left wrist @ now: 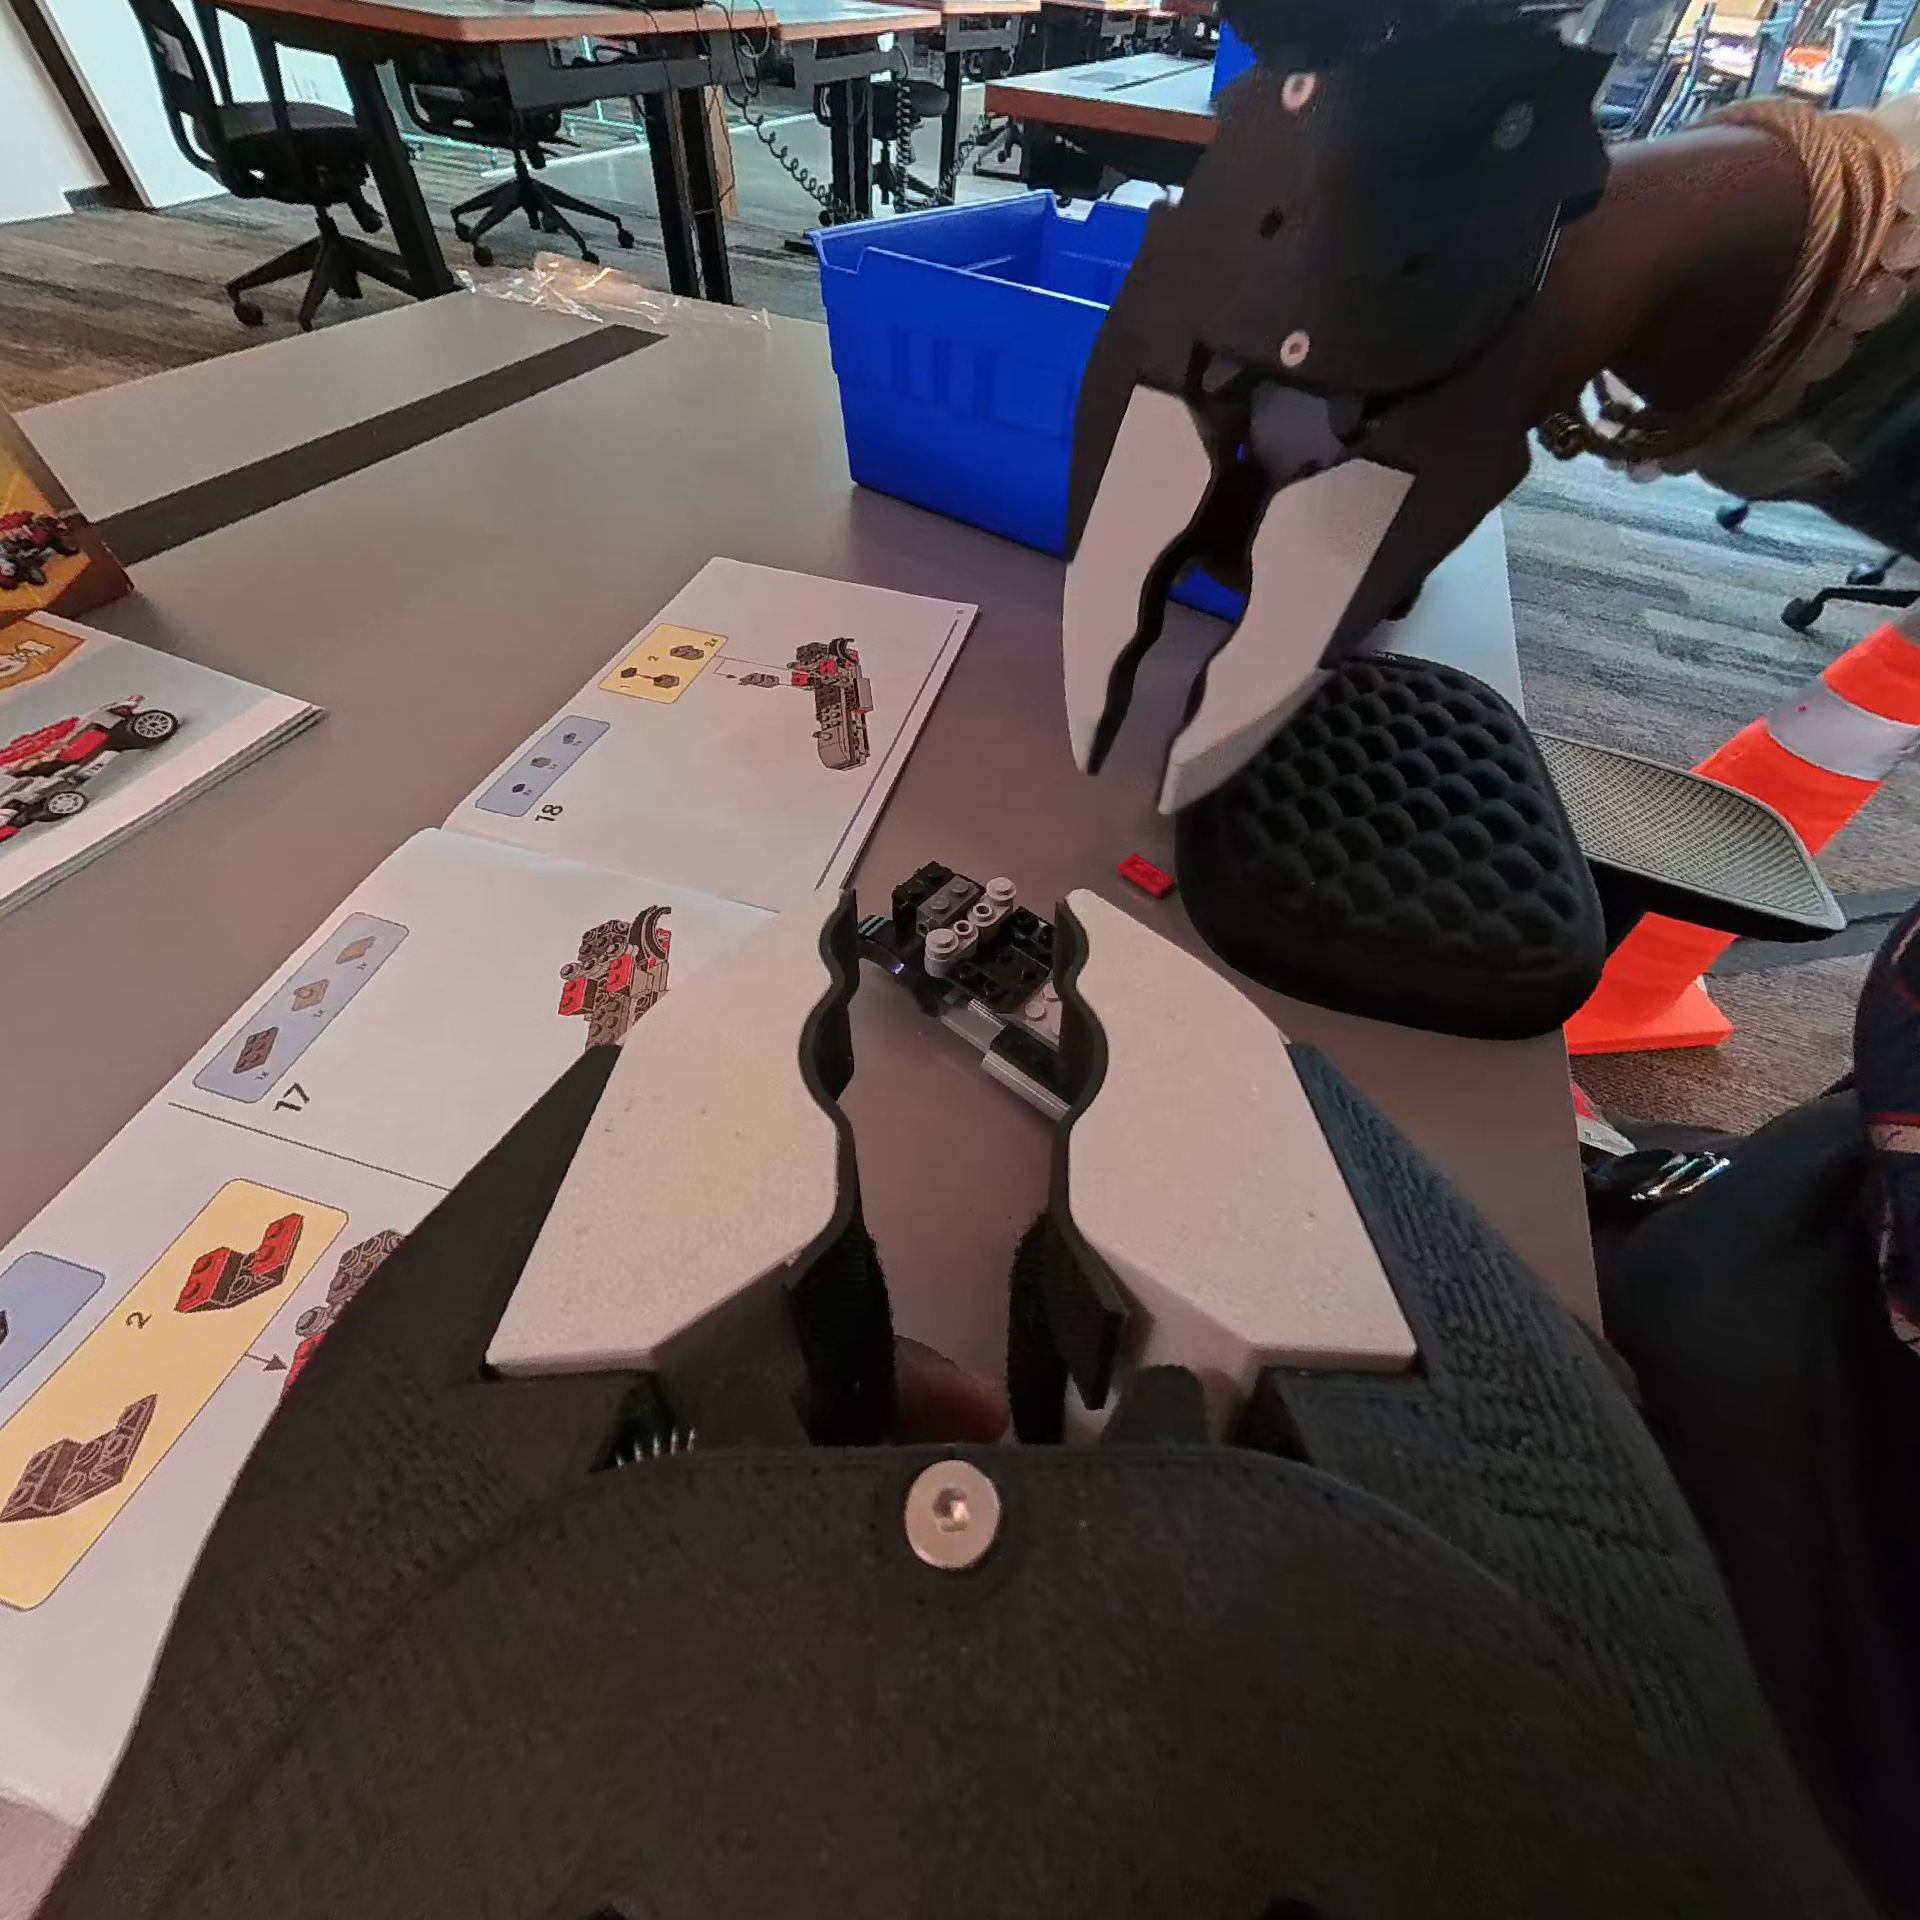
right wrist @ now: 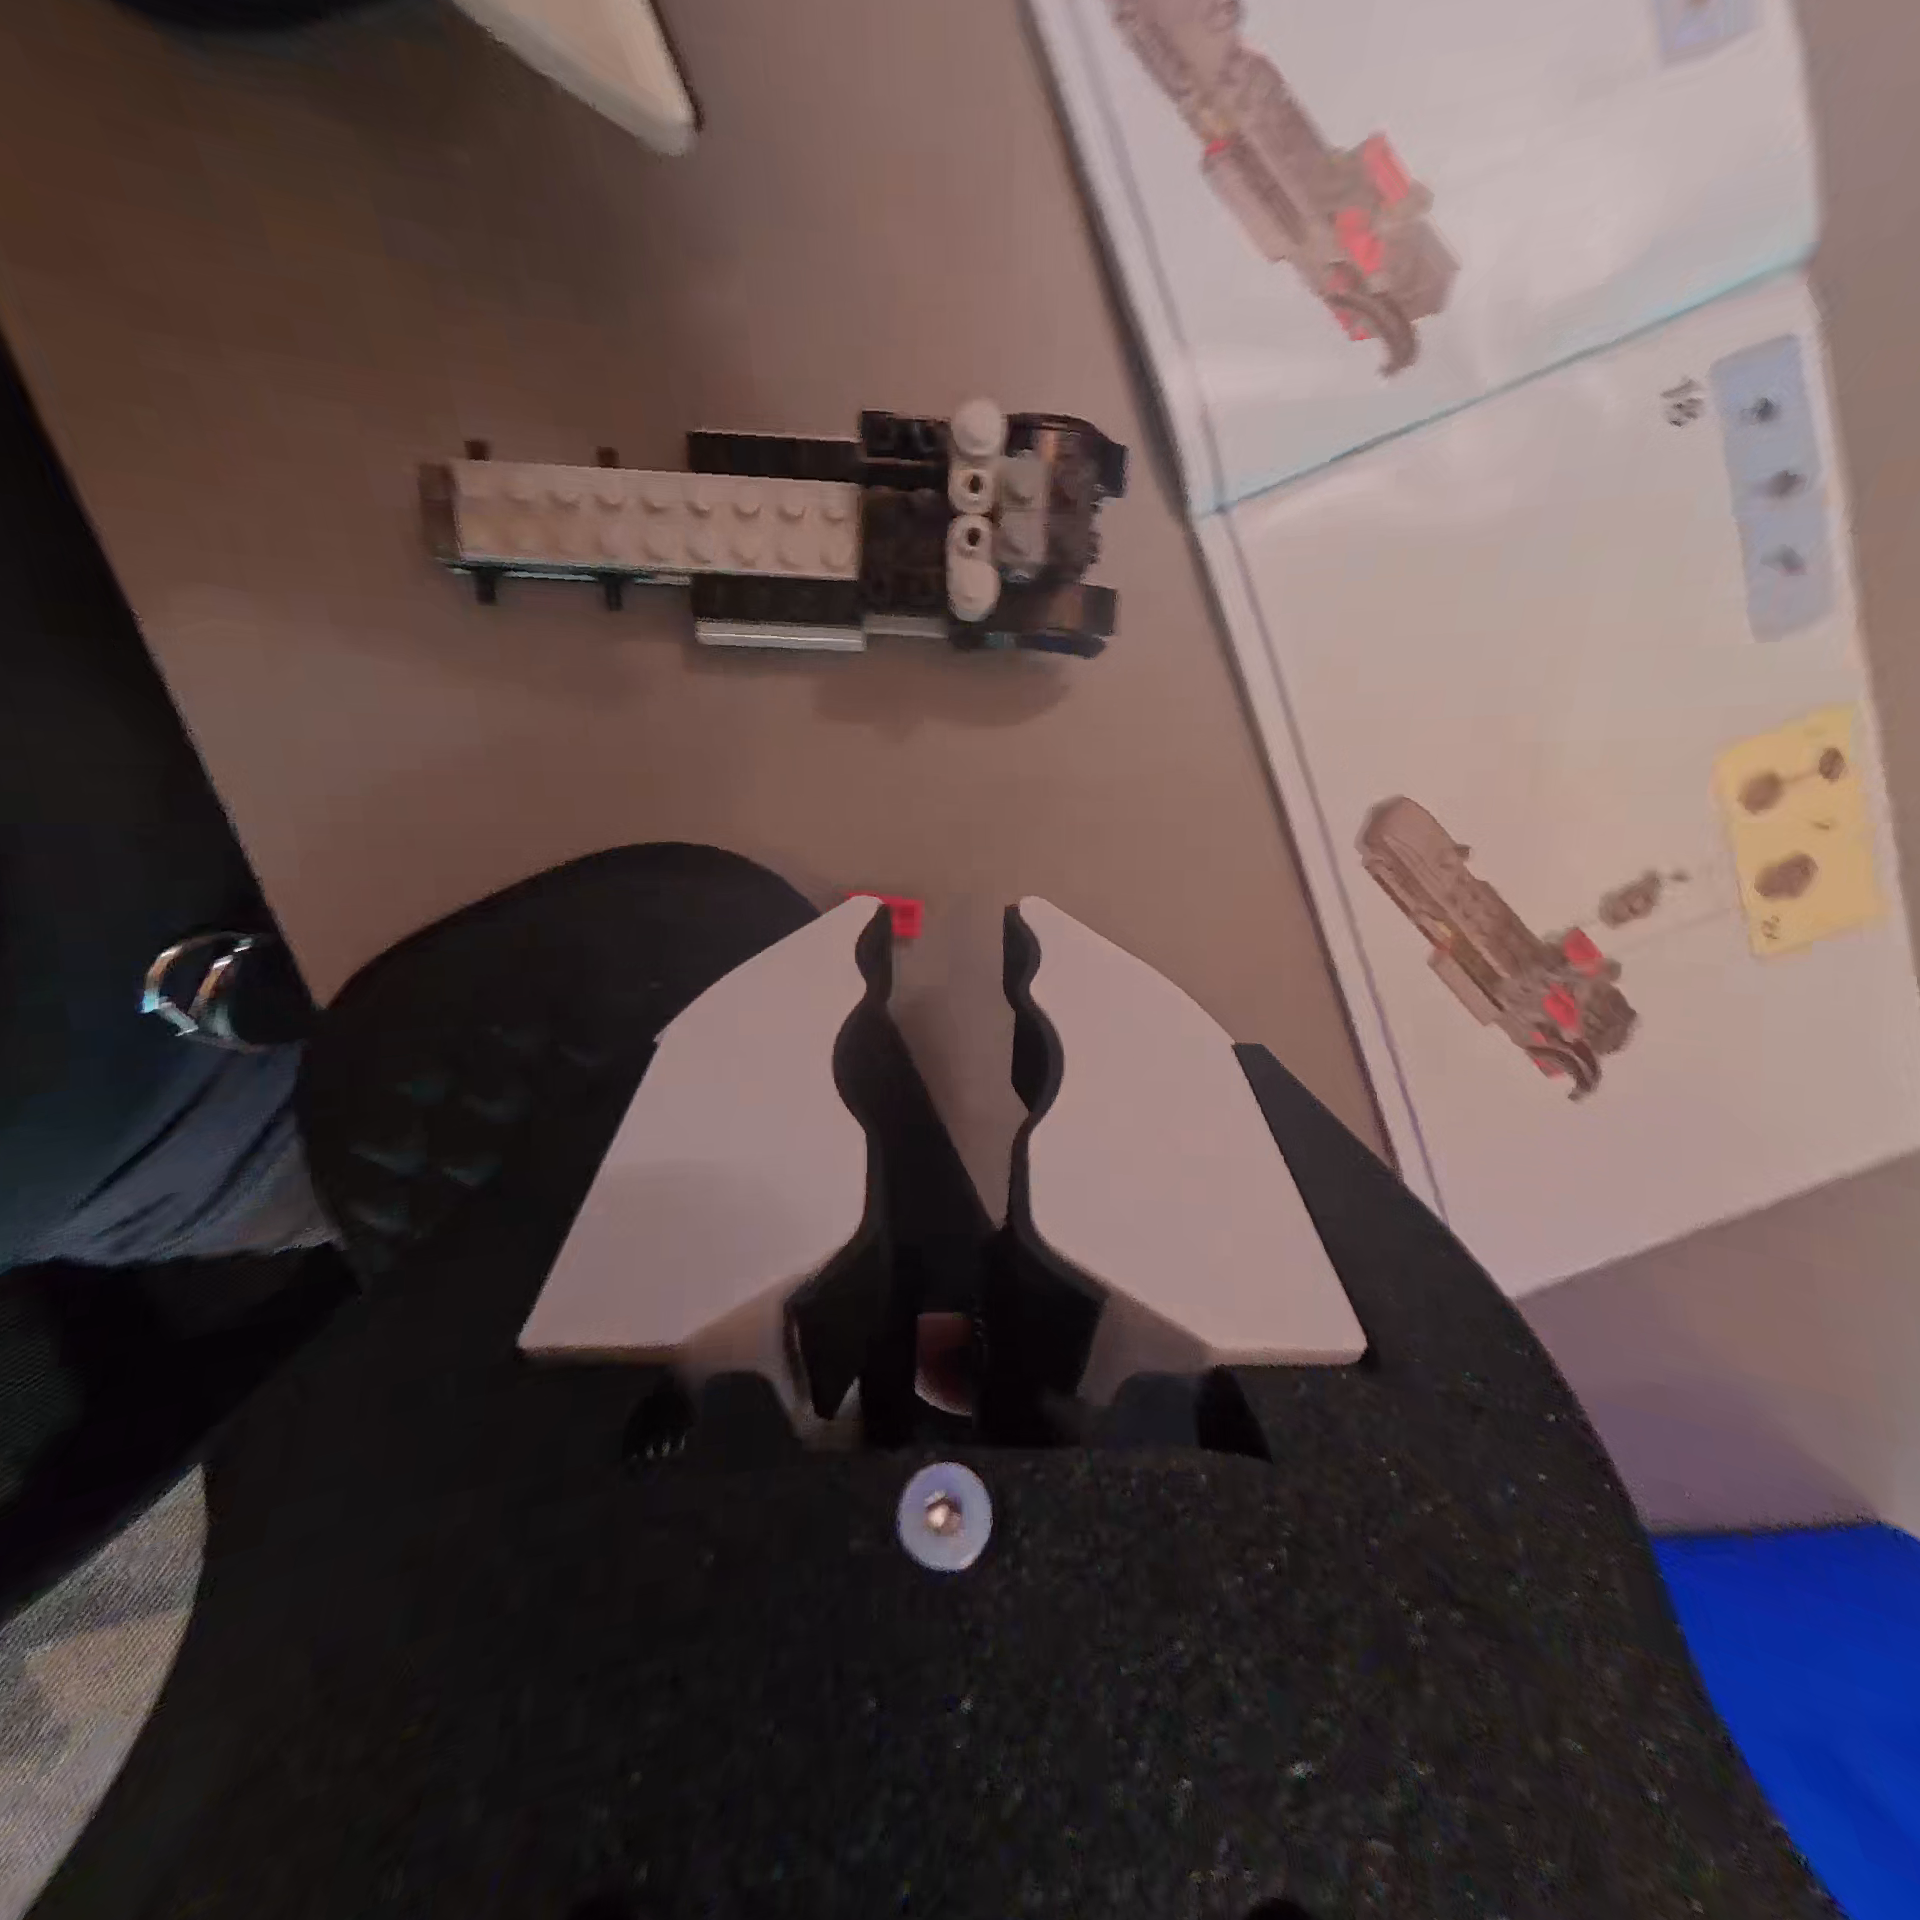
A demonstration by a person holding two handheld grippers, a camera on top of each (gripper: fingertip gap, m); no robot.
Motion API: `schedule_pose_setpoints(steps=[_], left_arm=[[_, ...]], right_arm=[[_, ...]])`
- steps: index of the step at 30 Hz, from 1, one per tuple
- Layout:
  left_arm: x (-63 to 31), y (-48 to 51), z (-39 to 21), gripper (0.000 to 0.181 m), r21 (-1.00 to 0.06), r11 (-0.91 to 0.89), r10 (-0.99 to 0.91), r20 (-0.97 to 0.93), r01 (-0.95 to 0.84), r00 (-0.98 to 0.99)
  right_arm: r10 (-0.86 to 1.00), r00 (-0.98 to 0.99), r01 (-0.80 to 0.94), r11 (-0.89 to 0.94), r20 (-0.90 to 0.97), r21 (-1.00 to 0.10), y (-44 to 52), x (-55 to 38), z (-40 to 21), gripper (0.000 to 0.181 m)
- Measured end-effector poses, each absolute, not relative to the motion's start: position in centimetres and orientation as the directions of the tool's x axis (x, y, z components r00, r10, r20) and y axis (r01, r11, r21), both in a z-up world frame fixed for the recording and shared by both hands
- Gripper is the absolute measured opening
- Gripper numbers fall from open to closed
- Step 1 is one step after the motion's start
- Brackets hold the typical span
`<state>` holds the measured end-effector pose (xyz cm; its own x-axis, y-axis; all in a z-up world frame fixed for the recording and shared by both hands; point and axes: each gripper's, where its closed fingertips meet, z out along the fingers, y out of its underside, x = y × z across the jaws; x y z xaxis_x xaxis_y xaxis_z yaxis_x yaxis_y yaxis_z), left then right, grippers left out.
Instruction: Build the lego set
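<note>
Left gripper (left wrist: 956, 997): fingers parted, empty, straddling the near end of the part-built grey and black lego model (right wrist: 769, 530), which lies flat on the grey surface (left wrist: 520, 540). Right gripper (right wrist: 945, 914): fingers apart, empty, poised above a small red plate (right wrist: 902, 916) just beside the black armrest pad (left wrist: 1392, 842).

Assessment: the red plate is the probable next pick. Recommend centring it between the tips, since it sits off toward one finger, and steadying the model with the left before pressing.

Open instruction booklet (left wrist: 727, 727) carries step numerals and part diagrams; contents not reproduced. Blue bin (left wrist: 935, 395) beyond shows no legible marking.
</note>
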<state>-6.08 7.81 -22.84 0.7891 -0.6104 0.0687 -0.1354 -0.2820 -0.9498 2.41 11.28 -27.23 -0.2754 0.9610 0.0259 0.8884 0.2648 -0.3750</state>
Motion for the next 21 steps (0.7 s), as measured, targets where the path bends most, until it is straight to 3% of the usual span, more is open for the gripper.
schedule_pose_setpoints(steps=[5, 15, 17, 19, 21], left_arm=[[-6.2, 7.7, -22.7, 0.035, -0.955, -0.267, -0.607, 0.065, -0.126, 0.792], [-5.7, 7.5, -22.9, 0.036, -0.949, -0.283, -0.643, 0.081, -0.138, 0.761], [-5.6, 7.4, -22.6, 0.036, -0.955, -0.26, -0.65, 0.063, -0.144, 0.757], [-5.6, 7.1, -22.1, 0.036, -0.966, -0.216, -0.657, 0.035, -0.144, 0.753], [-5.5, 6.8, -21.5, 0.036, -0.975, -0.168, -0.664, 0.004, -0.143, 0.748]], right_arm=[[0.968, -0.241, 0.935, 0.21, -0.075, -0.287, 10.2, 3.1, -29.3, 0.027], [0.983, -0.147, 0.941, 0.104, -0.112, -0.322, 10.0, 2.9, -30.1, 0.015], [0.985, -0.105, 0.908, 0.04, -0.136, -0.417, 10.3, 1.9, -29.4, 0.005], [0.96, -0.041, 0.806, -0.131, -0.276, -0.577, 9.9, -0.1, -27.0, 0.004], [0.898, -0.033, 0.686, -0.298, -0.438, -0.663, 9.6, -1.5, -24.6, 0.003]])
